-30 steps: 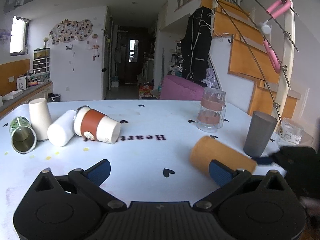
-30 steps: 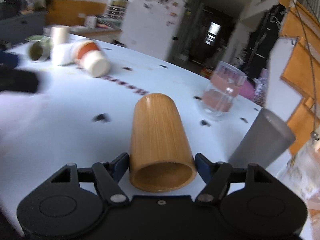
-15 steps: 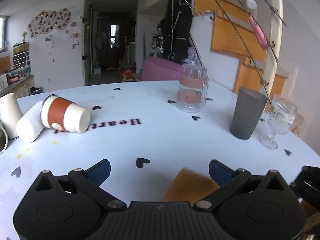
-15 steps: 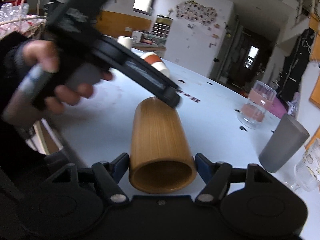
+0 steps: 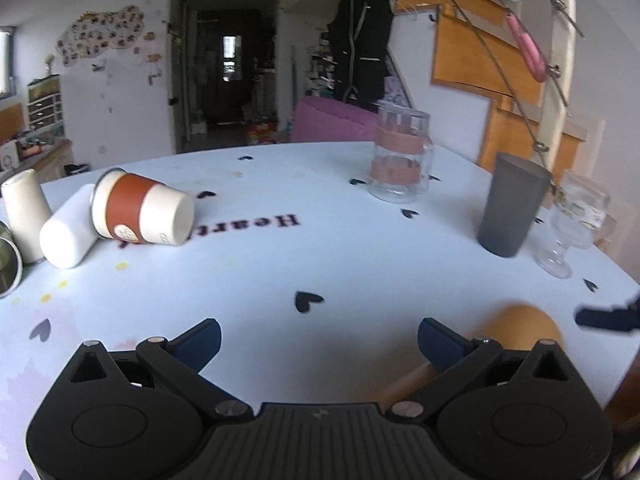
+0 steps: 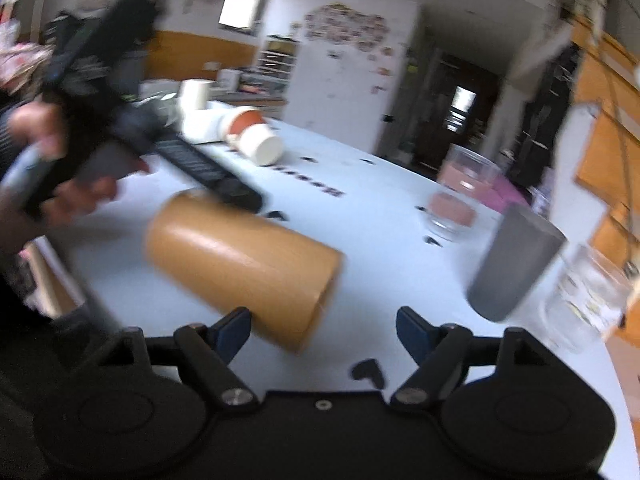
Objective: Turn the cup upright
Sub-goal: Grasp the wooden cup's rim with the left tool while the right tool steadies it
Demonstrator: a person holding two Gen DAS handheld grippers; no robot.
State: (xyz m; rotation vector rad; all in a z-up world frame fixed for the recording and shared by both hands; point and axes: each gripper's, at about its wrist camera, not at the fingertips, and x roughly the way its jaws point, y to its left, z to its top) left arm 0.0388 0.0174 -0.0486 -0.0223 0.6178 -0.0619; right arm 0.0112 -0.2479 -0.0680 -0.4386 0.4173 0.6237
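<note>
A tan bamboo cup (image 6: 244,264) lies on its side on the white table (image 6: 384,240), its open end toward my right gripper (image 6: 323,330). The right gripper is open; the cup's rim sits by its left finger, not clamped. In the left wrist view the cup (image 5: 520,326) is a blurred tan shape behind the right finger of my left gripper (image 5: 318,338), which is open and empty. The left gripper also shows in the right wrist view (image 6: 192,160), held in a hand above the cup's closed end.
A grey tumbler (image 5: 510,204), a stemmed glass (image 5: 572,220) and a glass jar (image 5: 400,152) stand at the right. A paper cup with a brown sleeve (image 5: 142,214), a white cup (image 5: 68,232) and a metal can lie at the left.
The right gripper has opened and let go of the bamboo cup, which now lies skewed across its fingers. The left gripper has swung toward the table's right side.
</note>
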